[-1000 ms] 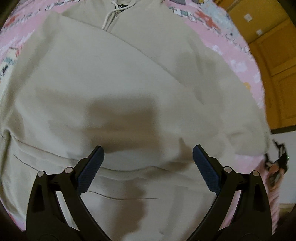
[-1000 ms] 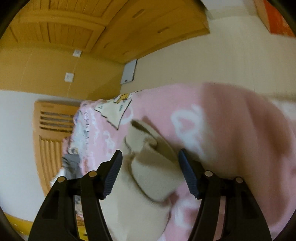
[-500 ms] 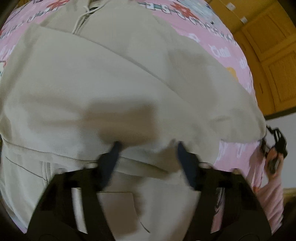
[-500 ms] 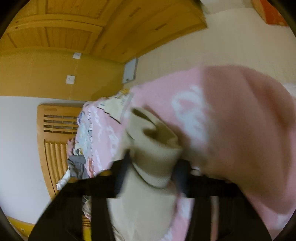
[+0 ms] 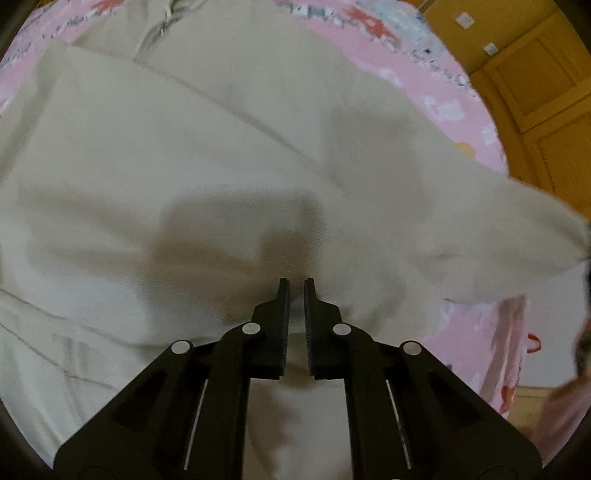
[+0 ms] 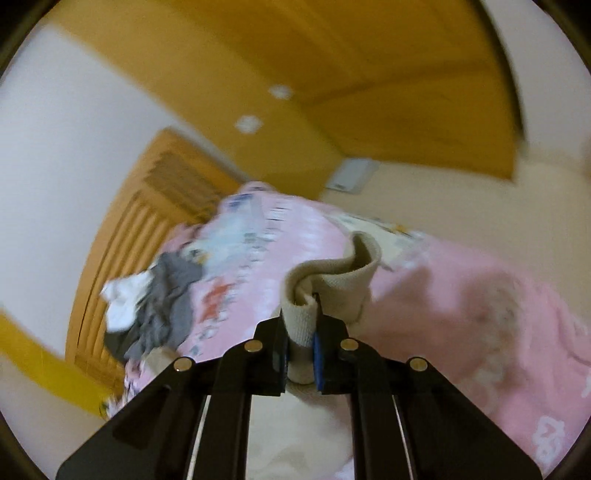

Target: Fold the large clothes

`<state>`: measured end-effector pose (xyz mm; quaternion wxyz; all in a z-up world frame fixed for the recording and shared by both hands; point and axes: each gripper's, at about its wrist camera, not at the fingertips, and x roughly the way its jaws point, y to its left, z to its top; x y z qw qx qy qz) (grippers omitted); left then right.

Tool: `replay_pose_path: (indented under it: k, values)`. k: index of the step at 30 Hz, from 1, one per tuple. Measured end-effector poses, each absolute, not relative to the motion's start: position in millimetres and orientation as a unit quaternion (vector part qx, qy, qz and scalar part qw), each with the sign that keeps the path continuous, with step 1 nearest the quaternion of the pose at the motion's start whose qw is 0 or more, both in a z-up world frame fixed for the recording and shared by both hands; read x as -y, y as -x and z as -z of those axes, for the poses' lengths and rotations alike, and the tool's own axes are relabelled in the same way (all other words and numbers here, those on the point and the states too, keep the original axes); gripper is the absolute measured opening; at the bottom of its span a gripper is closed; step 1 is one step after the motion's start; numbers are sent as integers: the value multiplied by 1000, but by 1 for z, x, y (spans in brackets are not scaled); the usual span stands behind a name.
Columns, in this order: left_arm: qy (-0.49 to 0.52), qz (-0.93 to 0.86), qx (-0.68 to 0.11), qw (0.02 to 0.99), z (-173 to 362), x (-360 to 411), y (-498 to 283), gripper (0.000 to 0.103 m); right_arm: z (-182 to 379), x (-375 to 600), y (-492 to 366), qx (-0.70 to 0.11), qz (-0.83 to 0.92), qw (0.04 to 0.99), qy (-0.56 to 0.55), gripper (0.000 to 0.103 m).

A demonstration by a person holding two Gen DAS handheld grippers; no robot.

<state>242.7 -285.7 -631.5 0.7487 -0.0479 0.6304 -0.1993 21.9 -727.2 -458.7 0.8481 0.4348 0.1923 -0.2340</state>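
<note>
A beige hoodie (image 5: 207,155) lies spread across a pink patterned bedspread (image 5: 443,99), filling most of the left wrist view, with its drawstring (image 5: 162,27) and neck at the far edge and 1 sleeve already folded over the body. The left gripper (image 5: 296,291) points steeply down at the near part of the garment; its jaws have just been closing and now stand narrow, pinching a fold of the beige cloth between the 2 pads, with a dark shadow on the fabric just beyond them. To the right, the other sleeve (image 5: 517,236) stretches off towards the edge of that view, raised off the bedspread. In the right wrist view, which is blurred, the right gripper (image 6: 301,328) has also just been closing its jaws and clamps the ribbed sleeve cuff (image 6: 332,277), which curls open beyond the fingertips. Past it lie the pink bedspread, a heap of grey and white clothes (image 6: 155,295) to the left, a slatted wooden headboard (image 6: 147,206) and orange wooden cabinets (image 6: 332,66) on the far side.
</note>
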Motion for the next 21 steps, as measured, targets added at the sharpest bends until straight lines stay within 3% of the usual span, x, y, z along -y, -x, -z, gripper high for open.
replay_pose_path:
  k: [5, 8, 11, 21]
  values:
    - [30, 196, -631, 750, 664, 291, -245, 7, 385, 669, -54, -182, 166, 894, -373, 10]
    - [7, 210, -615, 760, 665, 294, -241, 7, 356, 629, -78, -194, 132, 912, -336, 10]
    - [46, 218, -614, 757, 657, 280, -239, 7, 339, 582, -104, -220, 106, 924, -293, 10]
    - [183, 200, -554, 787, 605, 133, -202, 7, 314, 385, -198, -302, 5, 941, -154, 10]
